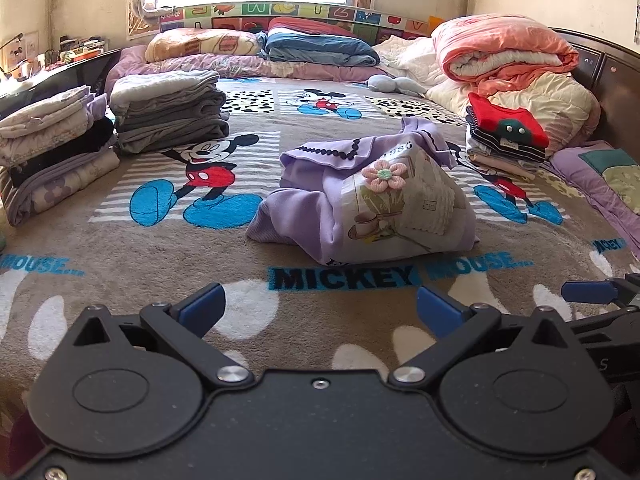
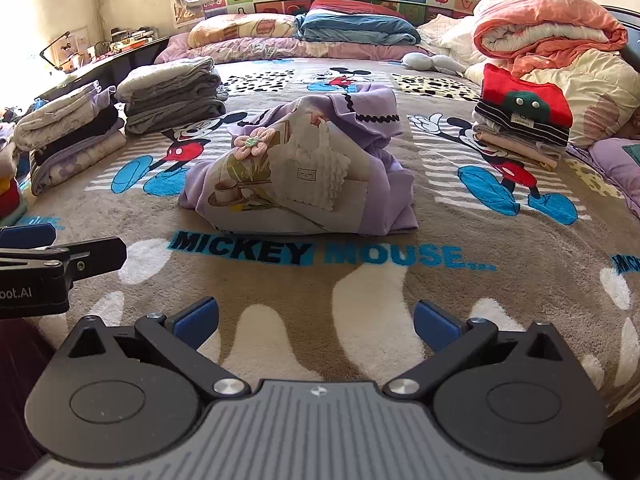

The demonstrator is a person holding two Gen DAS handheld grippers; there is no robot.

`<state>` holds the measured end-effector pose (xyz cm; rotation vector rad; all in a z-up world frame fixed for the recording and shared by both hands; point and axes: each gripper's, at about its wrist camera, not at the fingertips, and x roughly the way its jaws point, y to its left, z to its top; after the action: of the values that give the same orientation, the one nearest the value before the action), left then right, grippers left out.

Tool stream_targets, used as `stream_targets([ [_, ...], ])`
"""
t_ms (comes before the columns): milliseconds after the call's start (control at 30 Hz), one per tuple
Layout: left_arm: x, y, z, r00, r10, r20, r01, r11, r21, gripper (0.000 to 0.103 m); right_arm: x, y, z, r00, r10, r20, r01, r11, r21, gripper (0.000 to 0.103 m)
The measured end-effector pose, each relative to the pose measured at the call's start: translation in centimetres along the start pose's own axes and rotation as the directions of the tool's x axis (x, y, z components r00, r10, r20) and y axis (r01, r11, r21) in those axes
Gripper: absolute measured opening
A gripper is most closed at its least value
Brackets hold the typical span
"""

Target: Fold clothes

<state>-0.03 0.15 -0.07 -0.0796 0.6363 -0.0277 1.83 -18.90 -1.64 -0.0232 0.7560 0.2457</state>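
On the blanket (image 1: pixel 168 248) lies a crumpled lilac sweatshirt (image 1: pixel 360 200), flower-printed.

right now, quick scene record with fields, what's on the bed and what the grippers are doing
surface: Mickey Mouse blanket on the bed
to fold: crumpled purple sweatshirt, mid-blanket, unfolded
folded stacks: grey stack and mixed stack at left; stack topped by red garment at right
left gripper: open, empty, short of the sweatshirt
right gripper: open, empty
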Motion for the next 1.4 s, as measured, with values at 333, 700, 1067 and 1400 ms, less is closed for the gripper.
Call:
stream_targets([
  [333, 0.17, 0.15, -0.14, 1.000, 0.005, -0.001, -0.005, 1.000, 0.004, 0.103, 0.06, 0.44, -0.02, 1.000, 0.011, 0.003, -0.011, 1.000, -0.002, 0.103],
  [700, 0.11, 0.37, -0.17, 1.000, 0.003, 0.001, -0.003, 1.000, 0.002, 0.103, 0.00, 0.73, -0.04, 1.000, 0.016, 0.013, -0.016, 1.000, -0.019, 0.103],
  [1067, 0.04, 0.31, -0.18, 1.000, -0.004, 0.005, 0.004, 1.000, 0.010, 0.103, -0.01, 0.78, -0.05, 1.000, 0.020, 0.016, -0.020, 1.000, -0.018, 0.103],
  [1400, 0.01, 0.28, -0.08, 1.000, -0.009, 0.007, 0.008, 1.000, 0.010, 0.103, -0.01, 0.75, 0.01, 1.000, 0.023, 0.017, -0.023, 1.000, -0.019, 0.103],
])
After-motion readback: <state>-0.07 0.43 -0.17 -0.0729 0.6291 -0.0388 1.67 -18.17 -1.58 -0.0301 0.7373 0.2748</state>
